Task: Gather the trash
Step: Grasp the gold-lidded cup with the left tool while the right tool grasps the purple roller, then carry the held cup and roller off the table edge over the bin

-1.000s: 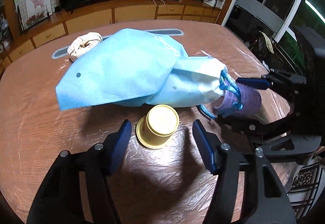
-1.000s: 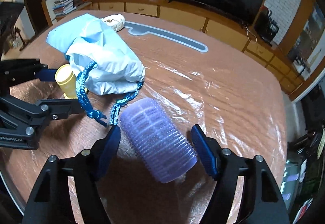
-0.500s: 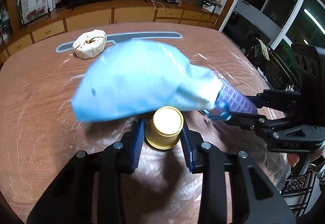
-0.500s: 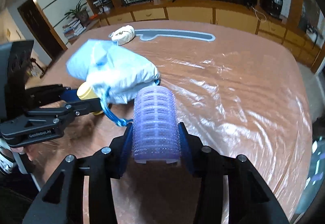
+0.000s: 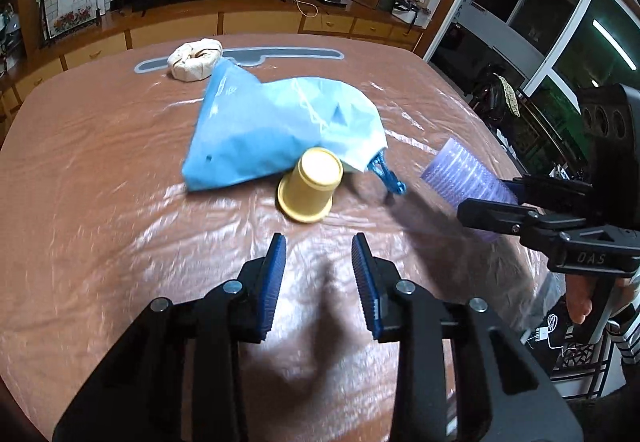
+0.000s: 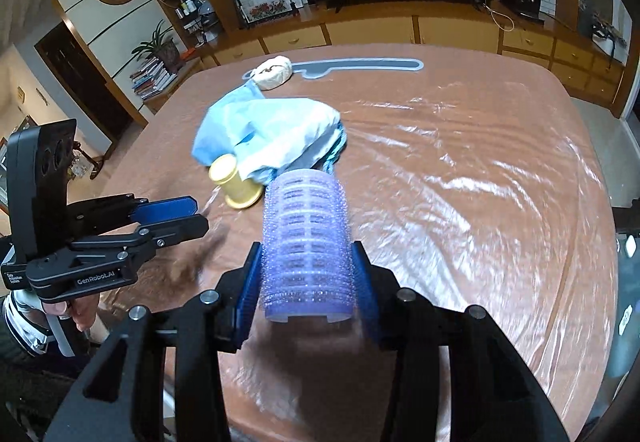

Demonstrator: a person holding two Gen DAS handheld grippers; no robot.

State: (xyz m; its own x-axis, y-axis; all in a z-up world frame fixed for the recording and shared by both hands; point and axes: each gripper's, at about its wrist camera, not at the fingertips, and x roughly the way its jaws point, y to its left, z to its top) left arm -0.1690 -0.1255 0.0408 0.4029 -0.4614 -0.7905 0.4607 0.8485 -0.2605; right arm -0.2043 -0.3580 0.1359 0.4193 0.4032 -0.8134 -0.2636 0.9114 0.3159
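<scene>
A yellow cup (image 5: 310, 183) lies tipped on the table next to a light blue drawstring bag (image 5: 276, 125); both also show in the right wrist view, the cup (image 6: 234, 183) and the bag (image 6: 272, 137). My left gripper (image 5: 319, 248) hangs just short of the cup, jaws narrowly apart and empty. My right gripper (image 6: 308, 274) is shut on a purple hair roller (image 6: 306, 246), held above the table right of the cup; the roller shows in the left wrist view (image 5: 466, 175).
A crumpled beige wad (image 5: 194, 59) lies at the table's far side by a grey strip (image 5: 280, 53). The brown table (image 6: 480, 181) has a glossy plastic cover. Cabinets and a TV stand behind.
The left gripper, shut around the yellow cup half a second ago, has pulled back without it; the cup lies tipped. The right gripper closed on the roller and lifted it. The bag settled.
</scene>
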